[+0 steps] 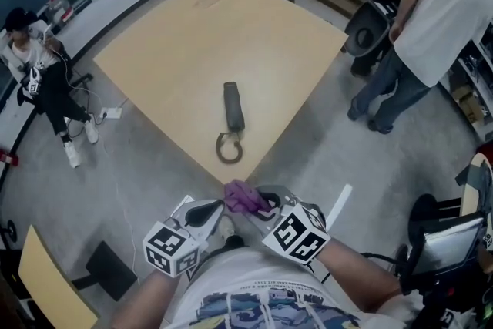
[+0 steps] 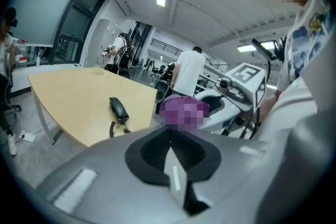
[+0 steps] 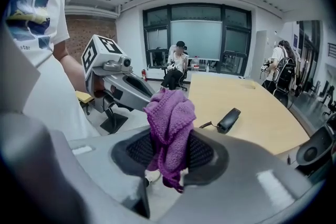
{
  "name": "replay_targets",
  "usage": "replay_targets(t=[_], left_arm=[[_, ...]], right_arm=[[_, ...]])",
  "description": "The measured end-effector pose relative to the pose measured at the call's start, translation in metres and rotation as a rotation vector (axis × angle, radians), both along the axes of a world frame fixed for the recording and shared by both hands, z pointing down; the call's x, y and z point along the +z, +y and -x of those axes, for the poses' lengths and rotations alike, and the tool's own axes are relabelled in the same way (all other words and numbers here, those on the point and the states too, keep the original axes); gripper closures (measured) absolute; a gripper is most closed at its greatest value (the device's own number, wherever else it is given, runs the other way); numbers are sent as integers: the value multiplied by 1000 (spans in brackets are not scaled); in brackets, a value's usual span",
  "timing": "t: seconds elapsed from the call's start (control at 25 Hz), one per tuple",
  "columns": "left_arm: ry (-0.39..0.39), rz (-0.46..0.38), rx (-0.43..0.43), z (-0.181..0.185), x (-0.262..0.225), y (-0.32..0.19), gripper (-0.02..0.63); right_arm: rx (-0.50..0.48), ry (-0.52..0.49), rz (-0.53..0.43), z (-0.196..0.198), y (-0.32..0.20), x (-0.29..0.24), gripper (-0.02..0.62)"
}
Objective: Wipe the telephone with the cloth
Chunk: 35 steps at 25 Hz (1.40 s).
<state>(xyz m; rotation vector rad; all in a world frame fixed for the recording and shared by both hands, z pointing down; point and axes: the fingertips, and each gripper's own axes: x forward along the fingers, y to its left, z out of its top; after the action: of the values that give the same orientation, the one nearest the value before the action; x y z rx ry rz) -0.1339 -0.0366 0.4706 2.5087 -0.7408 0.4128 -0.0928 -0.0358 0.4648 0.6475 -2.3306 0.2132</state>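
Jaws of the right gripper point(image 1: 266, 206) pinch the purple cloth point(image 1: 245, 196); the left gripper point(image 1: 216, 208) jaws are pressed together on nothing. Both hang off the surface point(image 1: 192, 50), just short of its near corner. The telephone point(image 1: 233, 105) lies straight ahead, long axis pointing away, its coiled cord point(image 1: 229, 149) nearest. Neither gripper is clearly nearer, and bare surface lies on both sides.

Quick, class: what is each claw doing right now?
Left claw: closed, nothing visibly held.
Right claw: closed on the purple cloth.
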Motion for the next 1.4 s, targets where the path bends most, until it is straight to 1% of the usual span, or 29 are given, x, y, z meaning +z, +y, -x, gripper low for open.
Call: replay_targets(t=[0.24, 0.36, 0.44, 0.56, 0.68, 0.76, 0.88, 1.04, 1.2, 1.4], left_arm=[[-2, -30, -14, -38, -15, 31, 603], [-8, -30, -44, -52, -16, 49, 603], [-24, -32, -75, -56, -22, 68, 603], [-27, -9, -114, -56, -33, 106, 603], [-51, -3, -106, -56, -31, 137, 603], [-53, 13, -99, -54, -26, 151, 603], [-8, 38, -79, -51, -26, 167, 603], [12, -20, -17, -40, -38, 183, 603], [38, -50, 13, -13, -49, 199, 603], [42, -21, 4, 36, -42, 219, 603]], right_arm=[[-12, -28, -23, -31, 37, -7, 456], [1, -59, -18, -50, 59, -7, 456], [0, -82, -7, -58, 81, -10, 456], [-10, -99, 12, -62, 119, -13, 456], [-21, -101, 24, -61, 146, -6, 456], [-25, -104, 26, -58, 160, -1, 456], [-15, -97, 8, -49, 177, -4, 456], [49, -90, -22, -31, 192, -11, 456], [76, -75, -46, -6, 204, -17, 456], [69, -70, -48, 41, 225, -20, 456]])
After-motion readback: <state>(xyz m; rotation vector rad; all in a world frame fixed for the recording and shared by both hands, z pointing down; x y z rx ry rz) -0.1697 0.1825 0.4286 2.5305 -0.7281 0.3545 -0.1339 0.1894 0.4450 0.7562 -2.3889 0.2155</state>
